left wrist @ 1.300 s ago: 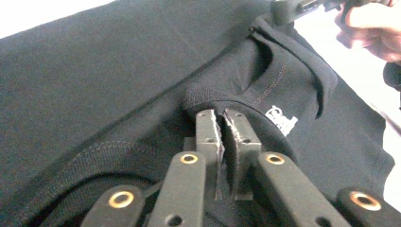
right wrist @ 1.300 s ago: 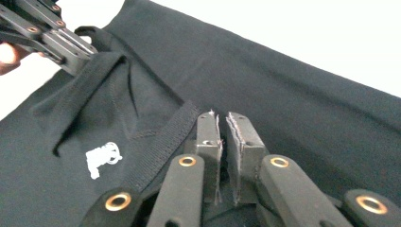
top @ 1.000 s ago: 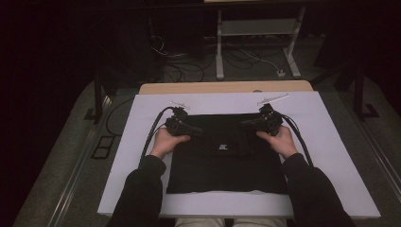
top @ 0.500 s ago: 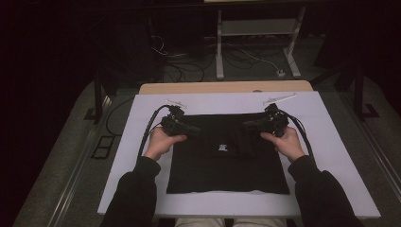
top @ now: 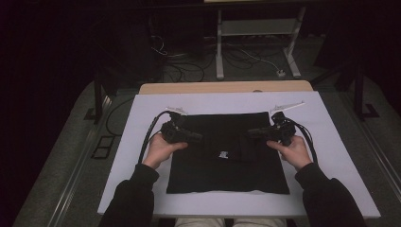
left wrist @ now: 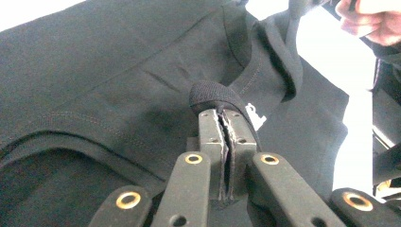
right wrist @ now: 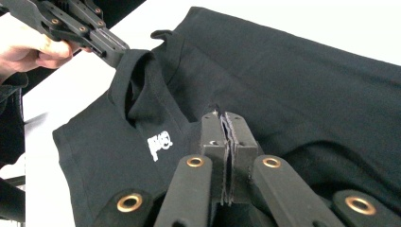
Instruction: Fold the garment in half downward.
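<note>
A white bench fills the middle of the high view; the room beyond it is dark, and the stands and cables on the floor there are hard to make out. The bench's near edge is cut off by the person's sleeves at the bottom of that view.

On the bench lies a black shirt, spread nearly square and reaching from the middle of the bench almost to its near edge. Its dark cloth swallows most folds from above. A fold stands up right of centre, and a small white print sits near the middle.

The left tool is over the shirt's left part, gripped by the left hand. In the left gripper view its jaws are pressed together on a pinched-up ridge of the black cloth, which bulges just past the tips.

The right tool is over the shirt's right part, gripped by the right hand. In the right gripper view its jaws are likewise clamped together, with a thin edge of the cloth caught in the seam between them; how much is caught is hidden.
</note>
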A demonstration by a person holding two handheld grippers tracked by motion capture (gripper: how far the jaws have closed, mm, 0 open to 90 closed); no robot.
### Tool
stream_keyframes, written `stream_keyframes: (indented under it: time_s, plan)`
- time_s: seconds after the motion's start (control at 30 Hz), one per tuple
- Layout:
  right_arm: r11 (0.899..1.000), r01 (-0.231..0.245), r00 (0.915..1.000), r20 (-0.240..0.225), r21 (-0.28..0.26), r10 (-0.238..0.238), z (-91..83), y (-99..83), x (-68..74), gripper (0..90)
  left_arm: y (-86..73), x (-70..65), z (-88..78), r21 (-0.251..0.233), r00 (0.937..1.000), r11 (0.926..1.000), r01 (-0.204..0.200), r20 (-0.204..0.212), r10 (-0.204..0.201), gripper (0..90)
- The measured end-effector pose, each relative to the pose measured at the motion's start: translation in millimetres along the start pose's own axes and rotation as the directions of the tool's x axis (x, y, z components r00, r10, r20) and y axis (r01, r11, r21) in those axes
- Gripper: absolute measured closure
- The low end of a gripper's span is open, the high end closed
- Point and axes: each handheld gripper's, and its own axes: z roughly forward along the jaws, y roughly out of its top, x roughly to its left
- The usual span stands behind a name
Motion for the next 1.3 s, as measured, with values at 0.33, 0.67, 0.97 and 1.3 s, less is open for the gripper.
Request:
stream_keyframes:
  time_s: [0.33,0.67,0.97,1.3]
  plan:
    - [0.999,-0.036,0.9992,-0.016,-0.034,0.036,-6.8,-12.8,4.0,86.7,-11.0,-6.9,-8.6,-0.027,0.9999,0.9996,0.011,0.005,-0.011,86.3]
    - [0.997,-0.073,0.9972,-0.019,-0.041,0.072,-13.5,-28.8,7.1,86.7,-24.3,-15.9,-6.8,-0.029,0.9993,0.999,0.034,0.018,-0.033,86.3]
    - [0.998,-0.068,0.9969,-0.04,-0.009,0.067,-13.7,-38.2,18.3,86.7,-33.6,-25.9,-8.1,-0.02,0.9993,0.9994,0.029,0.022,-0.029,86.2]
    - [0.998,-0.064,0.9934,-0.094,0.017,0.066,-24.3,-55.0,31.5,86.7,-51.1,-47.3,-12.7,0.03,0.9996,0.9992,-0.025,0.017,0.025,86.2]
